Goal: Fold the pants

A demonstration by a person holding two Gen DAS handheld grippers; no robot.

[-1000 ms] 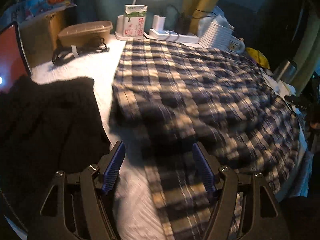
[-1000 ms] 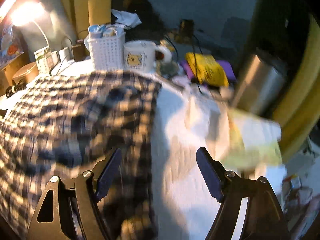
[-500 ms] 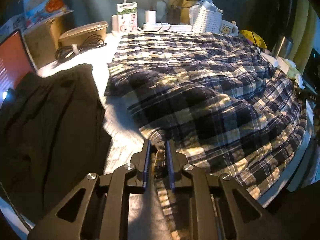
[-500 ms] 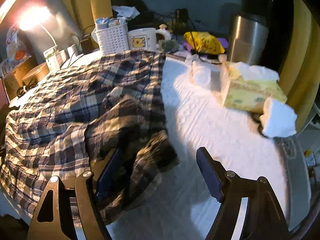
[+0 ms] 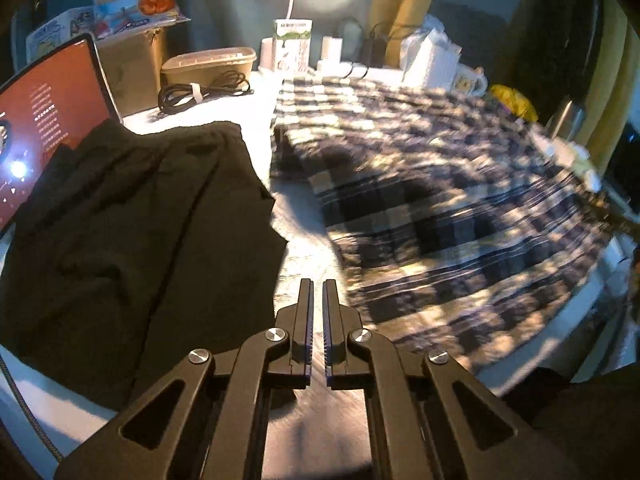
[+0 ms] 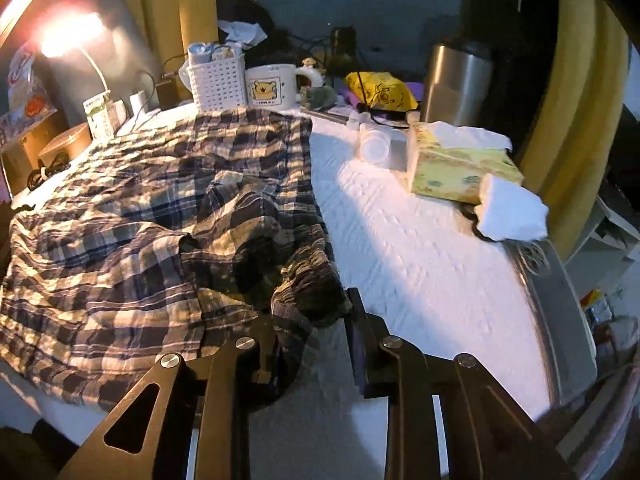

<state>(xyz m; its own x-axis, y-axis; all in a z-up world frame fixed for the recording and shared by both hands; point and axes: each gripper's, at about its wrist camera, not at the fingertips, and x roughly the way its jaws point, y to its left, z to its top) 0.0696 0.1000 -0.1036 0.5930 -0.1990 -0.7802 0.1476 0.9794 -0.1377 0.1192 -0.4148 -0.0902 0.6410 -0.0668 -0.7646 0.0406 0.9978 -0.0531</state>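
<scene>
The plaid pants (image 5: 432, 200) lie spread on the white table (image 5: 304, 248), crumpled and blurred in the left wrist view. My left gripper (image 5: 316, 292) is shut with nothing visible between its pads, over bare table just left of the plaid cloth. In the right wrist view the pants (image 6: 152, 232) lie bunched, with a dark waistband corner (image 6: 308, 288) between my right gripper's fingers. My right gripper (image 6: 316, 320) is partly closed around that corner; its pads do not press on it.
A black garment (image 5: 132, 232) lies at the left beside a red screen (image 5: 44, 120). A cable coil (image 5: 200, 92), container and carton stand at the back. A tissue box (image 6: 460, 164), steel cup (image 6: 456, 84), mug (image 6: 272, 88) and white basket (image 6: 218, 80) stand to the right and back.
My left gripper closed on the pants' edge, then came away to the left, shut and empty. My right gripper moved onto the waistband corner and narrowed around it.
</scene>
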